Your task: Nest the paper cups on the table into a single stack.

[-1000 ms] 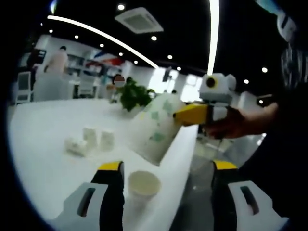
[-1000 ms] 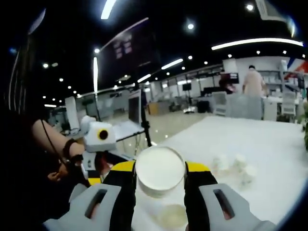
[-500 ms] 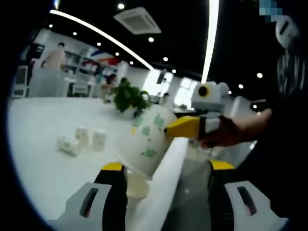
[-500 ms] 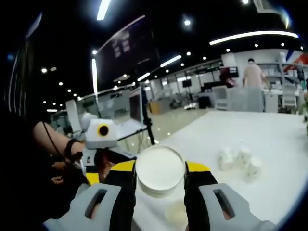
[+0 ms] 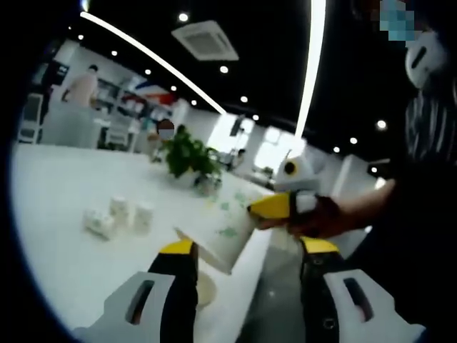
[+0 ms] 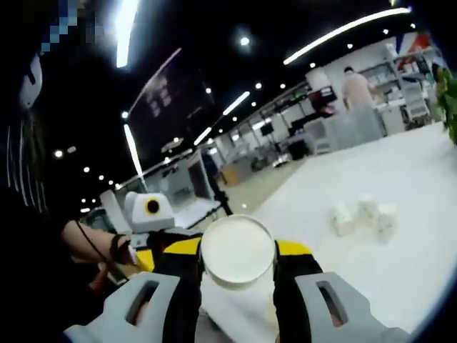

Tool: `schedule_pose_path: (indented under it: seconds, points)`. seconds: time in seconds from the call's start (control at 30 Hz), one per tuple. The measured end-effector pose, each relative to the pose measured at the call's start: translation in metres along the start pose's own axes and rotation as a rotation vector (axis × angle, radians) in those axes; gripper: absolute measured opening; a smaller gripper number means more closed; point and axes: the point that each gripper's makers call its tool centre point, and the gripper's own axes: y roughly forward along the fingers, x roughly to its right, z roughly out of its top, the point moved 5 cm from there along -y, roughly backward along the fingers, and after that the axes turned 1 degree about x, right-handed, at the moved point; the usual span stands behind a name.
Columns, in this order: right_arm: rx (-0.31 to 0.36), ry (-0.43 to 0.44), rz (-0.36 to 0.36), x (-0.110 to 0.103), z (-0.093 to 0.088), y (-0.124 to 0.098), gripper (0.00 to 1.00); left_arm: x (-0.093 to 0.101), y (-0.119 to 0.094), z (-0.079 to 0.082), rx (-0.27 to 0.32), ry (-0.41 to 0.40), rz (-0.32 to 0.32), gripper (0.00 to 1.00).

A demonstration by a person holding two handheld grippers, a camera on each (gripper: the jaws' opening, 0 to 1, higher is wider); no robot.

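So, quick rundown, biggest thing first:

table: the white table [image 5: 64, 214] carries it all; the action sits at its near edge.

held cup: the patterned paper cup [image 5: 218, 232] is tilted, mouth down toward the table edge, in the right gripper [image 6: 238, 266], whose jaws pinch its sides. In the right gripper view its white bottom faces the camera, so I can't see inside it.

target cup: a plain cup on the table [image 5: 202, 287] stands at the near edge, mouth up, just under the held one. Looks empty, partly hidden.

left gripper: the left gripper [image 5: 243, 275] has its jaws spread wide, holding nothing, straddling the target cup.

how to do it: I'd level the held cup, centre it over the rim below, then push straight down. The left could steady the base.

spare cups: a small cluster of cups [image 5: 118, 216] sits further in on the table, too small to tell what's in them.
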Motion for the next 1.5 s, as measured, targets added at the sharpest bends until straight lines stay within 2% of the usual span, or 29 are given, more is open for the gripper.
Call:
schedule_pose_path:
  seconds: [0.3,0.43,0.57,0.83,1.1,1.5]
  points:
    - [0.053,0.086,0.047,-0.001,-0.001,-0.006,0.35,0.003,0.001,0.009,0.03,-0.032,-0.036,0.42]
    - [0.095,0.113,0.089,-0.005,-0.002,-0.01,0.35,0.005,0.001,0.012,0.033,-0.022,-0.051,0.33]
    - [0.118,0.138,0.106,-0.006,-0.006,-0.013,0.35,0.006,0.0,0.014,0.03,-0.031,-0.067,0.3]
    - [0.117,0.143,0.127,-0.009,-0.011,-0.014,0.35,0.007,-0.001,0.016,0.033,-0.054,-0.074,0.26]
    - [0.129,0.153,0.154,-0.012,-0.011,-0.014,0.35,0.008,-0.003,0.023,0.072,-0.086,-0.087,0.2]
    - [0.155,0.202,0.201,-0.018,-0.008,-0.011,0.35,0.01,-0.007,0.03,0.082,-0.079,-0.107,0.09]
